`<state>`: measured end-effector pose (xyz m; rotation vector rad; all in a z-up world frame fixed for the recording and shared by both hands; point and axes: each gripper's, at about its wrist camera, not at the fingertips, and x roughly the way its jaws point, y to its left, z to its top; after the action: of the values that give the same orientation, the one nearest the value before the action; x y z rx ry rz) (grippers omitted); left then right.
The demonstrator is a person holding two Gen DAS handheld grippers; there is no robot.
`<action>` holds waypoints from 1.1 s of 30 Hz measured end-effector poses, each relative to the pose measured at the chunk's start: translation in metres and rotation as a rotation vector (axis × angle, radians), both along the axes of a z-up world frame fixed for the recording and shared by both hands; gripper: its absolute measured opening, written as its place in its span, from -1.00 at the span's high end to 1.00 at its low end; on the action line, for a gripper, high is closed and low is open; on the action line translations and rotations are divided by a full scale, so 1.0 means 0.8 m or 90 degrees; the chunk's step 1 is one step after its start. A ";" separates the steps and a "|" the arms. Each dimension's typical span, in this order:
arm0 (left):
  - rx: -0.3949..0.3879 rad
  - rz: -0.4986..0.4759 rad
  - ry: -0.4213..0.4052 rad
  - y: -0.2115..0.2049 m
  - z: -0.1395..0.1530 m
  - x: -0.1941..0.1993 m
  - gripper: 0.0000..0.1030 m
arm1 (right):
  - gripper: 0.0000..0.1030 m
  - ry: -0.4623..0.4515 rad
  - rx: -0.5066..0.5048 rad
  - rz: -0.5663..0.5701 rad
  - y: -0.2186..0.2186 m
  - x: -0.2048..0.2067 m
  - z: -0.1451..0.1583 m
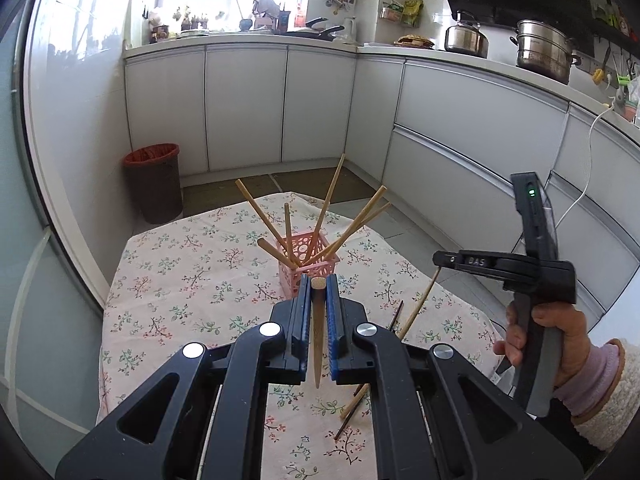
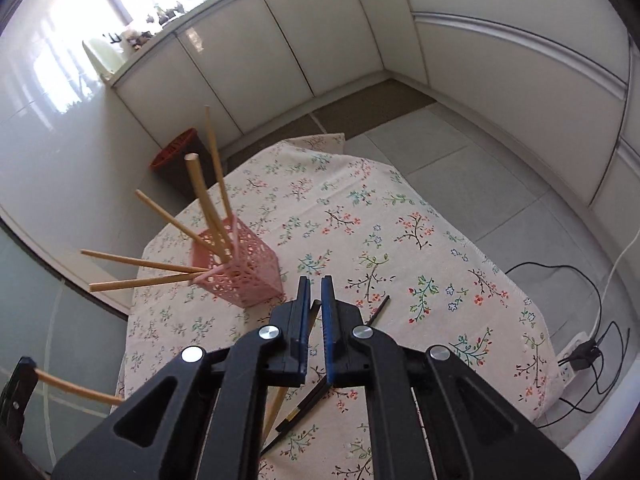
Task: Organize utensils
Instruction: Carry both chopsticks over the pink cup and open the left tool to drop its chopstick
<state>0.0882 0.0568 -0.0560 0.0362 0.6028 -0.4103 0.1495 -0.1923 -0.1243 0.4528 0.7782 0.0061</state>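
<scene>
Mostly, a table (image 1: 168,280) draped in a floral cloth fills both views, and everything is placed here against the pink basket (image 1: 308,264) standing on it. That basket, a perforated square holder, sits upright near the middle of the cloth, with white kitchen cabinets (image 1: 244,108) and a dark bin (image 1: 154,182) with a red liner on the floor well beyond it. Seven wooden chopsticks (image 1: 330,192) stand in the basket, splayed outward over its rim in several directions.

Nearer than the basket, the left gripper (image 1: 319,284) points toward it, its blue-padded jaws clamped on one wooden chopstick (image 1: 318,340) that runs lengthwise between the pads, blunt end toward the basket. To the right of the basket, the right gripper (image 1: 440,258) hangs above the table, held by a hand (image 1: 556,344) in a lilac cuff; its jaws are closed on a wooden chopstick (image 1: 420,304) that slants down from its tip toward the cloth. From the right wrist view that same gripper (image 2: 316,286) shows its pads close together, the wooden stick passing below them.

On the cloth, nearer than the basket and to its right, lie thin dark chopsticks (image 2: 378,310), apart from the basket.
</scene>
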 end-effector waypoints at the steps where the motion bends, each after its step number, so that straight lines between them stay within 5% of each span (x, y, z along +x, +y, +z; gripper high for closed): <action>1: 0.001 0.001 -0.002 -0.001 0.001 -0.001 0.87 | 0.89 -0.012 0.000 0.008 0.000 -0.008 0.010; 15: -0.036 -0.001 -0.034 -0.023 0.046 0.001 0.87 | 0.91 -0.144 -0.025 0.049 -0.016 -0.076 0.141; 27: -0.069 0.069 -0.101 -0.032 0.126 0.067 0.87 | 0.91 -0.161 0.021 0.031 -0.053 -0.071 0.137; 33: -0.065 0.116 -0.109 -0.046 0.124 0.119 0.87 | 0.91 -0.143 0.037 0.043 -0.065 -0.058 0.119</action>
<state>0.1832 0.0203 0.0428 -0.0795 0.4117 -0.2569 0.1029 -0.2443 -0.0290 0.4711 0.5733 0.1405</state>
